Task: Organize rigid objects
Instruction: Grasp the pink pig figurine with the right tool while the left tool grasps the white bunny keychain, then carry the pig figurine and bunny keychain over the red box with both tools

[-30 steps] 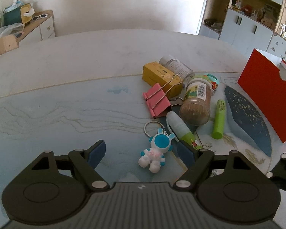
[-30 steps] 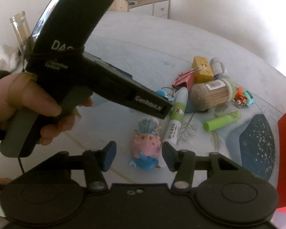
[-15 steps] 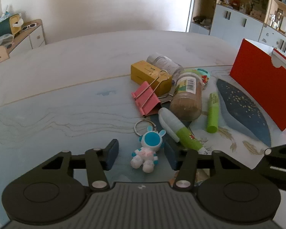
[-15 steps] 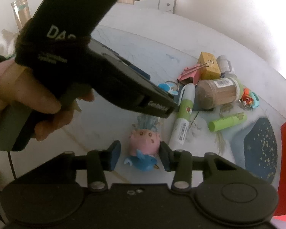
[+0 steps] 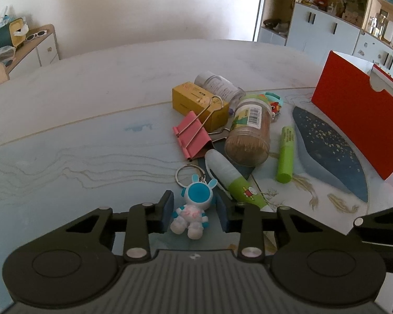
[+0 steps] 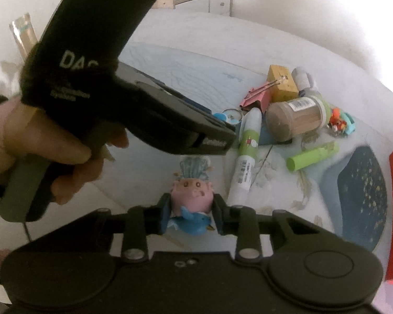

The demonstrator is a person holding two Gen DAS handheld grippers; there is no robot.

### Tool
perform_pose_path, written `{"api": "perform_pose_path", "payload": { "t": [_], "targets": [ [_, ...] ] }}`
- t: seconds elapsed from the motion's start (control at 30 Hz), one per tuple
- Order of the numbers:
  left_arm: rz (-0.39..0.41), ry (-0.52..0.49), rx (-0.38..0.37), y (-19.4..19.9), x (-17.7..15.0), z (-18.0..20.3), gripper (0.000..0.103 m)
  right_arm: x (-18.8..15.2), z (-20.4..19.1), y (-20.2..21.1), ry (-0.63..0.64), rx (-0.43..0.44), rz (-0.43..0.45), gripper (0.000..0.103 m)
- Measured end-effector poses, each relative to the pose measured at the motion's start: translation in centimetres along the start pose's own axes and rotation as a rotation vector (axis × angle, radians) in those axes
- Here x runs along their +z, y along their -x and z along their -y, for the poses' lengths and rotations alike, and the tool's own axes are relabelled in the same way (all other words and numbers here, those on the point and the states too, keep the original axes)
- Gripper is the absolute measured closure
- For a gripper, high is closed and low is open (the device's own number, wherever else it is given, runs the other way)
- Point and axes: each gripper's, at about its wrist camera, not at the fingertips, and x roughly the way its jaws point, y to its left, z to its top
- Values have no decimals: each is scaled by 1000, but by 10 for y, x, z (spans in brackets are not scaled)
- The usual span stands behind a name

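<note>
Blue-padded fingers of the left gripper (image 5: pixel 195 213), their jaws just narrowed, bracket a small glossy astronaut keychain (image 5: pixel 194 209) with a round blue visor, rabbit ears and a wire ring; whether the pads press its white body cannot be told, the right pad seeming just clear of it. It lies on a marbled, pale-blue table (image 5: pixel 78 136).

The right gripper (image 6: pixel 190 213), jaws likewise just drawn in, clamps the sides of a rounded pink pig figure (image 6: pixel 192 196) with a blue lower part and a ribbed blue fan behind its head.

Just beyond the astronaut lies a heap: a white-and-green glue pen (image 5: pixel 229 178), a pink binder clip (image 5: pixel 192 137) with wire handles, a yellow box (image 5: pixel 199 104), a clear toothpick jar (image 5: pixel 250 133) on its side, a green tube (image 5: pixel 285 154). A red box (image 5: pixel 359 120) stands at the right. A hand (image 6: pixel 47 141) grips the left tool's handle.
</note>
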Motion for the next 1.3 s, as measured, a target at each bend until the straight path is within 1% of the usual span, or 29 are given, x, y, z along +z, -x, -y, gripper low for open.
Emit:
{"api": "perform_pose_path", "payload": {
  "t": [0.07,0.2,0.5,0.57,0.73,1.0,1.3],
  "targets": [
    [1,2,1,2,0,0,75,-1,3,7,-26,12,1,72],
    [-8,11,-8,6,0,0,75,-6,14,24,-78,21,14,71],
    [-9,20,-27,27,-3,6,76,-19,46,74,-167,11,64,71],
    [-8,14,-20,33,-3,10,76,-23,52,85,-184,4,73,71],
    [4,6,-31,51,0,22,76,-32,73,114,-234,-18,112,71],
    [19,1,-46,77,18,48,76,-44,112,153,-284,-73,157,71],
    [56,-35,-90,98,48,94,76,-51,161,186,-304,-125,213,71]
  ]
}}
